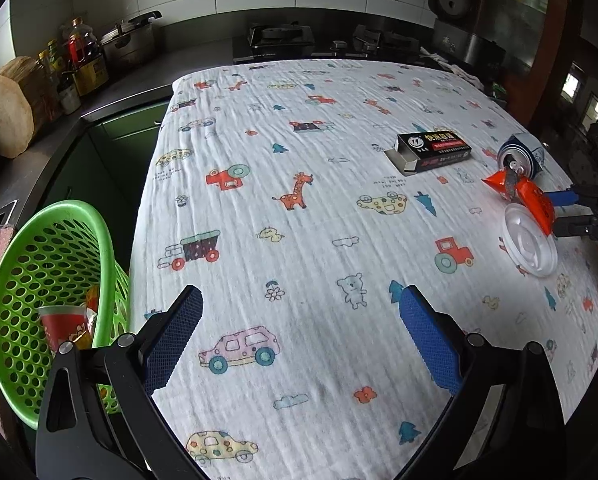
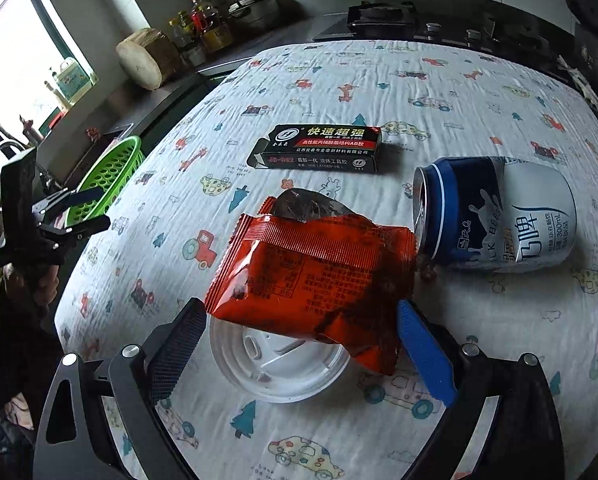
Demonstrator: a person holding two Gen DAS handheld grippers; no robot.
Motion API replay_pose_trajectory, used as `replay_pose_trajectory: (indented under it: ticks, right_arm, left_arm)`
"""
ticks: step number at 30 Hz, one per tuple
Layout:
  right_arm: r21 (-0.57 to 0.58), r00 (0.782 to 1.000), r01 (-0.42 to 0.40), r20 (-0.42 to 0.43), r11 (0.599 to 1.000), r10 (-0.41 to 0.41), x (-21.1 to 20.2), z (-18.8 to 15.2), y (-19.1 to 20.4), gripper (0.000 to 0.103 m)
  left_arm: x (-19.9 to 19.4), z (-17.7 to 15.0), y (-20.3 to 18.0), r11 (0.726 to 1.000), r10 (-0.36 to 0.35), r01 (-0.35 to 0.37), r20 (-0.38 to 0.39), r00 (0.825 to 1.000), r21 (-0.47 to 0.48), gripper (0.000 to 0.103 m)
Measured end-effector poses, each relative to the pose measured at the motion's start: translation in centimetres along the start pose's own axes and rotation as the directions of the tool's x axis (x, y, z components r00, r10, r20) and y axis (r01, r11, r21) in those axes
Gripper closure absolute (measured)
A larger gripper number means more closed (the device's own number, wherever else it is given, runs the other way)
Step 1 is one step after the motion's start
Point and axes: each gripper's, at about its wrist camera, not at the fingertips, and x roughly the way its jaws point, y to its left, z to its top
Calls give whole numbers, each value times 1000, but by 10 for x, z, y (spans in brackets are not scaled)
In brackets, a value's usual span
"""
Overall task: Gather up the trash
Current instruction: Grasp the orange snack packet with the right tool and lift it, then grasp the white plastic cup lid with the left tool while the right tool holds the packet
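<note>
A red snack wrapper [image 2: 311, 264] lies partly over a white plastic lid [image 2: 279, 368], just in front of a tipped blue-and-white can [image 2: 499, 216]. My right gripper [image 2: 299, 306] is open, its fingers on either side of the wrapper. A black carton [image 2: 323, 148] lies farther back. In the left wrist view the wrapper [image 1: 527, 196], lid [image 1: 531, 244], can [image 1: 523, 152] and carton [image 1: 431, 150] sit at the table's right side, by the right gripper [image 1: 553, 214]. My left gripper [image 1: 299, 296] hangs open and empty over the cloth, next to the green basket [image 1: 71, 208].
The basket holds a red cup [image 1: 61, 324] and other scraps, and hangs off the table's left edge. A printed cloth [image 1: 299, 140] covers the table. Behind it a dark counter carries a wooden block [image 1: 5, 112], bottles [image 1: 79, 56], a pot [image 1: 131, 36] and a stove [image 1: 283, 36].
</note>
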Motion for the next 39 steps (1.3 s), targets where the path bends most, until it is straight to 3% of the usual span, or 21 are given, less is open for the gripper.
replay_pose_trajectory:
  ticks: [3,11,21,25,32,39]
  right_arm:
    - [-98,998,64,-13,993,-65,1,0,10,11]
    - [-288,981,142,-88,947,-174,20,11,21,11]
    - [-304,966,196,-103,932,-237,43,40,20,11]
    - [-309,968,145,-154,940,-200,51,50,20,11]
    - [-416,946,150,-203,897,-252,66,55,27,11]
    - [-377,946,169,-198,911,-257,78,70,22,11]
  left_arm:
    - [1,0,0,1000,-2,2,0,1000,-1,6]
    - [6,0,-4,1000,-5,5,-10,1000,14,6]
    - [12,2,1,1000,-1,1,-22,1000,3,6]
    - [14,3,5,1000,-3,2,-25,1000,-6,6]
    - [18,3,10,1000,4,-5,-31,1000,-2,6]
    - [26,5,13,1000,1,-2,-43,999,-12,6]
